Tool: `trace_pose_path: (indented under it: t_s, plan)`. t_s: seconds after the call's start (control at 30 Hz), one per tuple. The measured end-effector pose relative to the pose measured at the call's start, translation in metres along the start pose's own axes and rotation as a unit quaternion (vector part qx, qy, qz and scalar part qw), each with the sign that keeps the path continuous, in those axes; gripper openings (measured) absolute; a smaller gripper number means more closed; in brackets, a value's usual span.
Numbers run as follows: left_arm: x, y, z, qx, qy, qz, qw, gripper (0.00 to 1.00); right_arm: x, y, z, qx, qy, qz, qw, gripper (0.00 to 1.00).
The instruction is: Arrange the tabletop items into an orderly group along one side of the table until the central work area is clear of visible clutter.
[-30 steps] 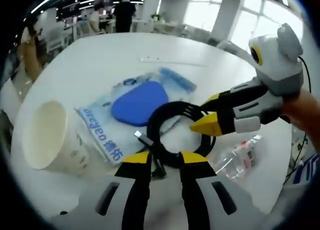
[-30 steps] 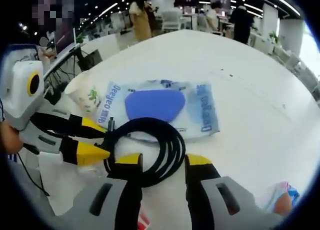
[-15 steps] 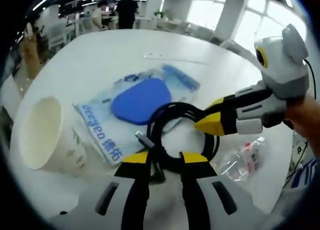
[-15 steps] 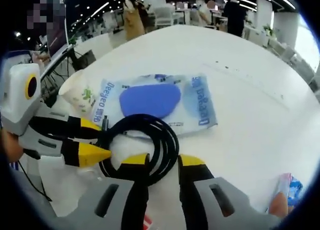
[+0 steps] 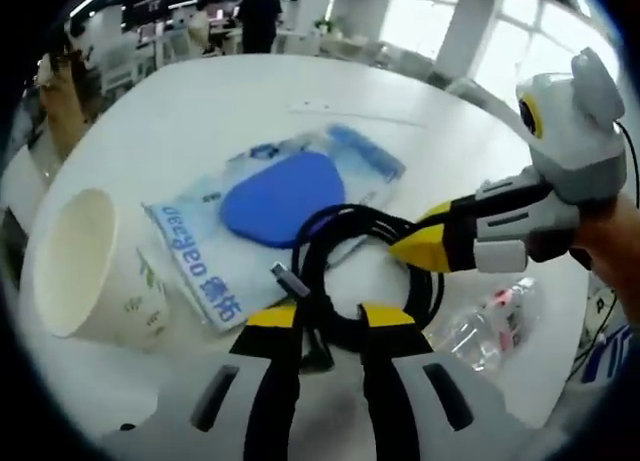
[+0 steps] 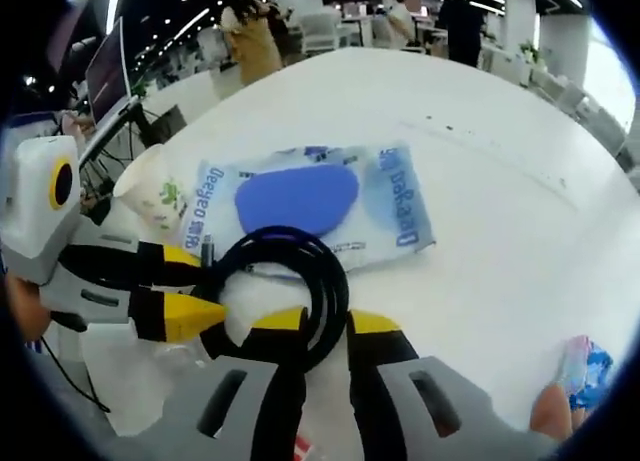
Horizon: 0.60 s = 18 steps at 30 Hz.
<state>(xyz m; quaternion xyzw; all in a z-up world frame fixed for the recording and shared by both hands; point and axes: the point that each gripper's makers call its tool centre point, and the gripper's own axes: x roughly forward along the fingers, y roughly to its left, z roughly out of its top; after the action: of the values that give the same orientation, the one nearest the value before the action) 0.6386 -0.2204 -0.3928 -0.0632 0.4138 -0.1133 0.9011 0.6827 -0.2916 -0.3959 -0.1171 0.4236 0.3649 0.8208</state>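
The right gripper (image 6: 318, 323) has narrowed its jaws onto the coiled black cable (image 6: 290, 296) beside the wet-wipes pack (image 6: 310, 206); left gripper (image 5: 333, 319) already pinches it, ready for moving aside.

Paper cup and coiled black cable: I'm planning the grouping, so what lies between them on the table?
In the left gripper view, the clear plastic packet holding a blue oval pad lies between the white paper cup and the coiled black cable.

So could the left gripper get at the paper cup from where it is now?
Probably yes: the paper cup lies apart from the left gripper, bare table between, though its jaws are closed on the black cable.
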Motion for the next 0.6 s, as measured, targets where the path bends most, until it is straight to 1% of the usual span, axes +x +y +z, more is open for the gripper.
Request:
trace_pose_path:
  t_s: [0.37, 0.6]
  plan:
    - [-0.0087, 0.0035, 0.0049, 0.004, -0.002, 0.007, 1.0, 0.13, -0.0035, 0.0003, 0.0027, 0.003, -0.005, -0.002, 1.0, 0.12]
    - [-0.0087, 0.003, 0.0041, 0.005, -0.003, 0.01, 0.9999, 0.12, -0.0061, 0.0002, 0.0045, 0.007, -0.01, -0.001, 0.9999, 0.11]
